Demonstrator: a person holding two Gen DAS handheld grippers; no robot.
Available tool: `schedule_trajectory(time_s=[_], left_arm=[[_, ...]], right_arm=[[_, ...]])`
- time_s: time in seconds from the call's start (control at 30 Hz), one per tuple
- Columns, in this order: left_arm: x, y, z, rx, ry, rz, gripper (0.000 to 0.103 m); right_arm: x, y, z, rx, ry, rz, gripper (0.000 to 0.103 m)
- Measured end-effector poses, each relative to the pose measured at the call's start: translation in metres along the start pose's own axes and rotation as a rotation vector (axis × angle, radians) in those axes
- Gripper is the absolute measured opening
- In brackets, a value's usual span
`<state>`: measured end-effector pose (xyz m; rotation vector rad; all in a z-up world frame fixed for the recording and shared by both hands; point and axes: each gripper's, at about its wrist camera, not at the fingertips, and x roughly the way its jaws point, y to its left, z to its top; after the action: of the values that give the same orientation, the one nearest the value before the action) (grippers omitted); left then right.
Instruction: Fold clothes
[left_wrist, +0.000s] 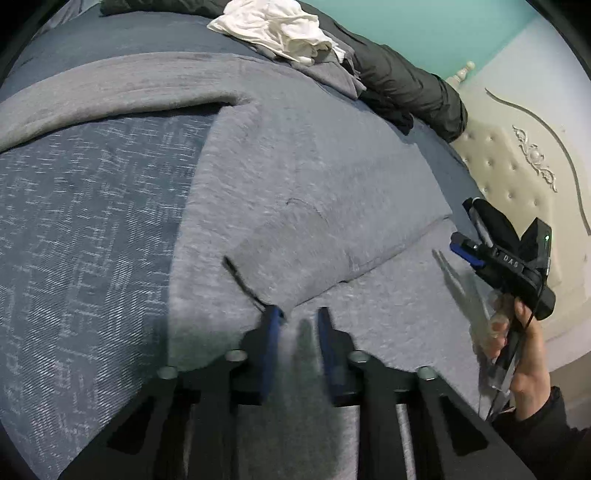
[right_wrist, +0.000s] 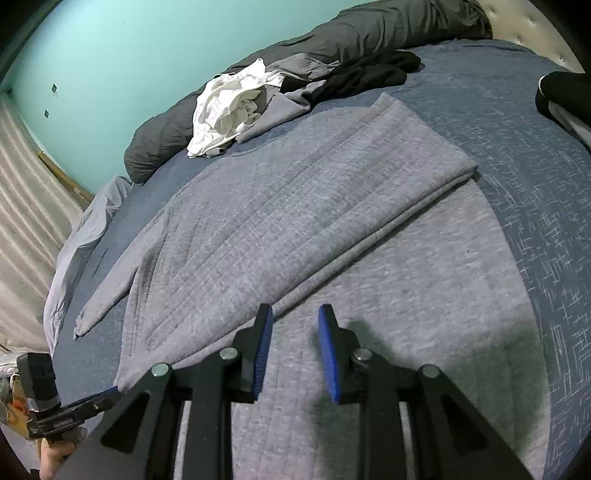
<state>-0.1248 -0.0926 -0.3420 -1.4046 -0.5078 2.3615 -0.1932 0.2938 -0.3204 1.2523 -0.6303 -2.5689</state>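
The grey garment (right_wrist: 295, 221) lies on the bed (right_wrist: 535, 221) with one side folded over. Both the left gripper (left_wrist: 295, 325) and the right gripper (right_wrist: 295, 325) hover above it, jaws apart and empty. Judged mid-fold, the next move calls for gripping a free edge.

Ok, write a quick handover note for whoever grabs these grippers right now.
Left gripper: open, empty, over the grey garment.
Right gripper: open, empty, over the same garment's near part.
Grey garment lies flat on the bed, one side already folded over.
Left to do: finish folding it, then the pile at the far edge: white garment, another grey one, black one.
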Motion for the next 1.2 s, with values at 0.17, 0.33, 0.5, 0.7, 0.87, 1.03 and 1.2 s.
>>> schedule_trajectory(time_s=[0.17, 0.33, 0.5, 0.7, 0.87, 1.03, 1.2], left_arm=[[-0.006, 0.003, 0.002, -0.011, 0.001, -0.039, 0.0], [-0.007, 0.016, 0.001, -0.05, 0.006, -0.03, 0.0], [-0.003, 0.012, 0.0, -0.036, 0.021, -0.022, 0.007], [0.007, 0.002, 0.002, 0.017, 0.033, 0.01, 0.033], [0.015, 0.004, 0.006, 0.032, 0.05, 0.011, 0.003], [0.002, 0.01, 0.008, -0.018, 0.047, -0.063, 0.003], [0.001, 0.021, 0.001, -0.065, 0.069, -0.074, 0.003]], right_arm=[[-0.003, -0.006, 0.0, 0.024, 0.002, 0.008, 0.025], [-0.006, -0.002, 0.0, 0.021, -0.005, 0.017, 0.025], [-0.004, 0.002, -0.001, 0.019, 0.002, 0.025, 0.025], [-0.002, 0.006, -0.001, 0.011, 0.006, 0.026, 0.025], [0.0, 0.007, -0.001, 0.013, 0.011, 0.027, 0.025], [-0.001, 0.006, 0.0, 0.021, 0.008, 0.031, 0.025], [-0.002, 0.006, 0.0, 0.021, 0.011, 0.034, 0.025]])
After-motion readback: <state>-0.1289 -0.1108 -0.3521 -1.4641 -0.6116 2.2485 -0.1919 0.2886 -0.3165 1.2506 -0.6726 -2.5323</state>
